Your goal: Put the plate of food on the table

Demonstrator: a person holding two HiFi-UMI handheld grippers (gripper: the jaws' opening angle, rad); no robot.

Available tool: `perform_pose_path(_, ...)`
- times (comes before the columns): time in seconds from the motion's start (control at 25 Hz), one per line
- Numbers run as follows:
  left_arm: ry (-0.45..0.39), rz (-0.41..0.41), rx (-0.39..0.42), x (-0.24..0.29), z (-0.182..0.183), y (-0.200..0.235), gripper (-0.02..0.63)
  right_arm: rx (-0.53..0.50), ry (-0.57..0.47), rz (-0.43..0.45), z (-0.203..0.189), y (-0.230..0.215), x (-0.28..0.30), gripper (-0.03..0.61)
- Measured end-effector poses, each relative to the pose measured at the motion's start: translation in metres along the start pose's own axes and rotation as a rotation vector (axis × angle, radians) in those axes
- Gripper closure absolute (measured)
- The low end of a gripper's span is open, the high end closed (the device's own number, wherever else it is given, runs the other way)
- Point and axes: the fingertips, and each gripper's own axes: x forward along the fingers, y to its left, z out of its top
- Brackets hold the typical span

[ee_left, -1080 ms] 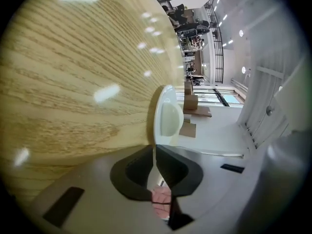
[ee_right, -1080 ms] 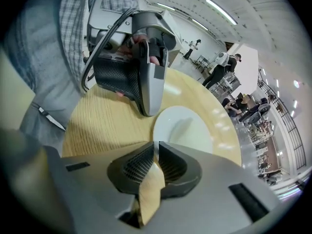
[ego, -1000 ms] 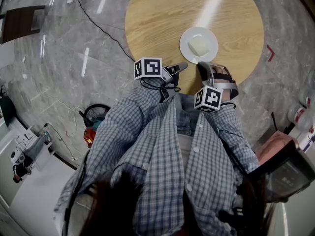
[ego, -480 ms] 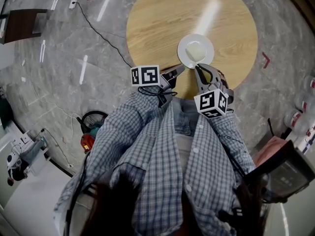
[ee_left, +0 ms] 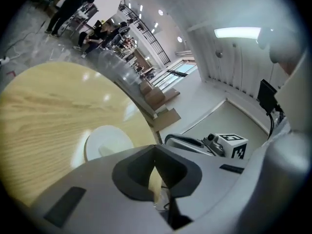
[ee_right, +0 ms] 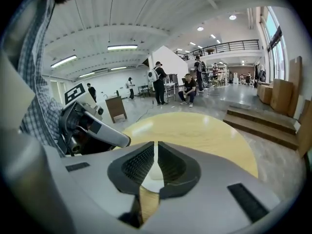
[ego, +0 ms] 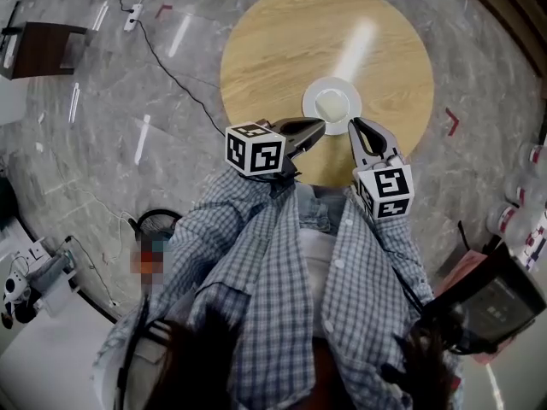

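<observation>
Status, person's side: both sleeves of the checked shirt [ego: 282,254] reach over the near edge of the desk [ego: 282,32]. The left hand-held gripper [ego: 318,126] has its jaws closed tip to tip with nothing between them. The right hand-held gripper [ego: 353,125] is likewise closed to a thin slit and empty. Both tips point at the near rim of the plate [ego: 312,99], and neither holds it.

The plate lies flat on the desk, slightly toward the near edge from the middle, with a pale piece of food [ego: 332,106] at its centre.

Change noted: a second ago the right hand-held gripper was at the plate's near rim. Now both have drawn back and lifted toward the person, and the plate rests unsupported.

Judgement: placement looks complete, with only withdrawal remaining. The far half of the desk is bare wood, and a cable [ego: 171,48] trails across the grey floor [ego: 102,143] beyond.
</observation>
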Motion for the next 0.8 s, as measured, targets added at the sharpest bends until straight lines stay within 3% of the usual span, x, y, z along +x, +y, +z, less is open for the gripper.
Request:
perform_pose_path(0.2, -0.04, 0.01, 0.13, -0.002, 0.024, -0.023, 0.606, 0.017, -0.083, -0.019, 0.035, -0.004, -0.016, 0.548)
perform_pose_path(0.4, -0.131, 0.013, 0.206, -0.016, 0.053, -0.047, 0.606, 0.018, -0.169, -0.034, 0.065, -0.009, -0.036, 0.548)
perform_pose_path(0.6, -0.21, 0.022, 0.33, -0.035, 0.092, -0.069, 0.606, 0.038, -0.215, -0.038, 0.085, -0.015, -0.04, 0.548)
perform_pose_path(0.8, -0.294, -0.001, 0.384, -0.046, 0.117, -0.093, 0.606, 0.039, -0.273, -0.031, 0.105, -0.016, -0.047, 0.548)
